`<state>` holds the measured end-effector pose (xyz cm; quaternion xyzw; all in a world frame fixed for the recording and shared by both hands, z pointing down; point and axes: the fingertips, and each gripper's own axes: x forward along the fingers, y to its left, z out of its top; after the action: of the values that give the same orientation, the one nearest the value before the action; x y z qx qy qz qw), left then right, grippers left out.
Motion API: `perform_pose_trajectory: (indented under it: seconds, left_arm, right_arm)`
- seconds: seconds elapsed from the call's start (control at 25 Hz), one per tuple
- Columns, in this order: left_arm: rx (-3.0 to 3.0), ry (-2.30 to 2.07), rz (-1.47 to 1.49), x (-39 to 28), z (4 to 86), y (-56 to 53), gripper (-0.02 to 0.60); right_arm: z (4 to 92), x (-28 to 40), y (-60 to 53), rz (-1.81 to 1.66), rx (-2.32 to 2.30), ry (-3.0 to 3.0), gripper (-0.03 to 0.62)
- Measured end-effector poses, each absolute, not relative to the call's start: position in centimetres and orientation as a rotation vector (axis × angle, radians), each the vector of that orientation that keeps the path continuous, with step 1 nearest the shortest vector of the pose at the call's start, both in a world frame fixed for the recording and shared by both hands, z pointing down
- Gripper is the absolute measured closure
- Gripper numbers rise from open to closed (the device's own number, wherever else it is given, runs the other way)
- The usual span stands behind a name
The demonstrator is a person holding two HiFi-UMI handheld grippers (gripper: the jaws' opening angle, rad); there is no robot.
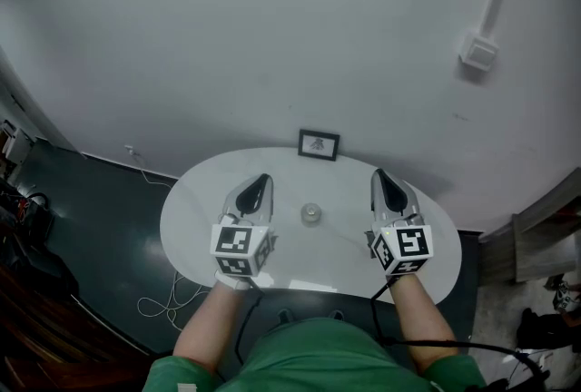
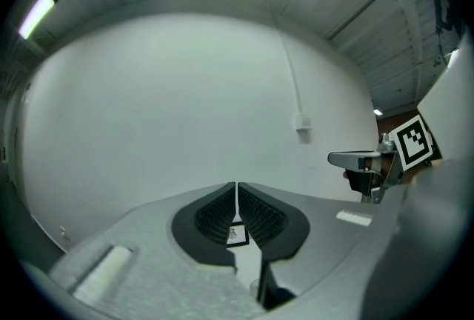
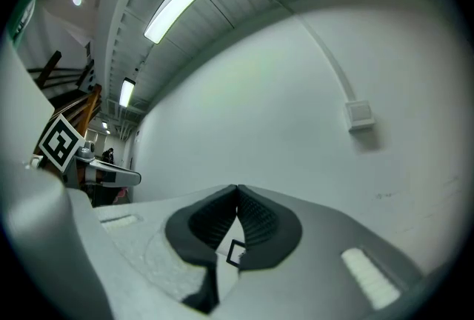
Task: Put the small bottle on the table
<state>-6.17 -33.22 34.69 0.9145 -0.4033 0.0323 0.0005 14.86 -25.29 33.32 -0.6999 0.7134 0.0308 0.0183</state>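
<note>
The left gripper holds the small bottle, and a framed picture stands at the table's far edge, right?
No: the left gripper is shut on nothing; the small bottle stands free on the table, as the head view shows. The framed picture is right.

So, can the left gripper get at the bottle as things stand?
Probably yes: only bare table lies between the left gripper and the bottle, but its shut jaws must open first.

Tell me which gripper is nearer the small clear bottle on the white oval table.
Left, by a little. The left gripper sits just left of the small clear bottle, the right gripper farther off on its right; neither touches it.
</note>
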Motion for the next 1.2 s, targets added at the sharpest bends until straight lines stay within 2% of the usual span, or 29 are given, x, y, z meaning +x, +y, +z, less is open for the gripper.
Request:
perform_pose_trajectory:
  seconds: [1.2]
  left_arm:
    - [2.899, -1.247, 0.152, -5.2, 35.6, -35.3, 0.561]
  right_arm:
    - [33.5, 14.3, -26.8, 0.068, -2.118, 2.262, 0.592]
